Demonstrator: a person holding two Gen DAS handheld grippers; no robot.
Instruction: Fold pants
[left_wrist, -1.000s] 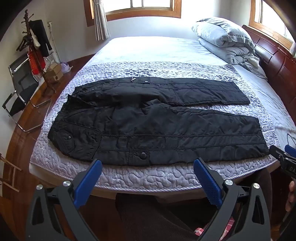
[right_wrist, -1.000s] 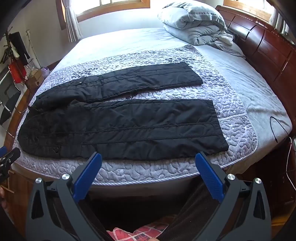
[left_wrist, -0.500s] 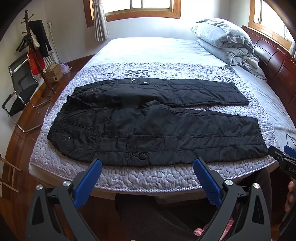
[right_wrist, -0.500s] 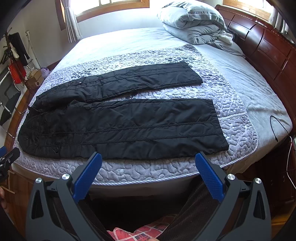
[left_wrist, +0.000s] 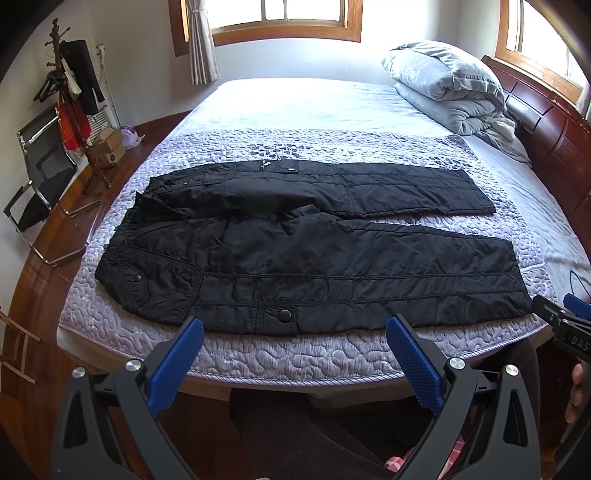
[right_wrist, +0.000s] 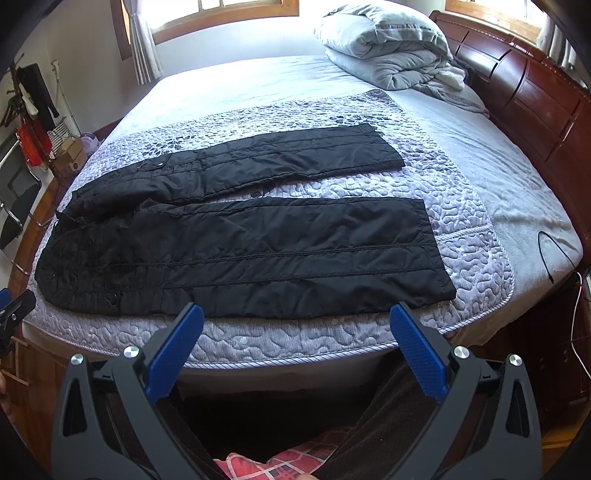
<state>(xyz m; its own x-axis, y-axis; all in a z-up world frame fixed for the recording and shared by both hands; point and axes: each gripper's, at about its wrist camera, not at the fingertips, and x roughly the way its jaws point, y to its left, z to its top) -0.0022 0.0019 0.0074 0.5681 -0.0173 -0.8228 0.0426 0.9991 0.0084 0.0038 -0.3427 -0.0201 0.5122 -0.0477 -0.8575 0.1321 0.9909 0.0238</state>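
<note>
We begin at the left. The left tool (left_wrist: 295, 350) hangs short of the near edge of the bed (left_wrist: 295, 365), its blue pads wide apart and gripping nothing. It points at the waist end of the pants (left_wrist: 314, 258).

The pants lie flat on the quilted cover of the bed, waist to the left and hems to the right. Both legs are spread open: the near leg (right_wrist: 258, 254) runs along the bed's front edge, and the far leg (right_wrist: 277, 155) lies beyond it. A strip of quilt shows between them toward the hems. We see no fold in the garment.

The right tool (right_wrist: 297, 339) also hangs short of the bed, pads wide apart and empty, facing the near leg toward its hem end.

We judge the task not yet begun. The garment is laid out only. What remains is to bring one leg over the other, then fold along the length.
</note>
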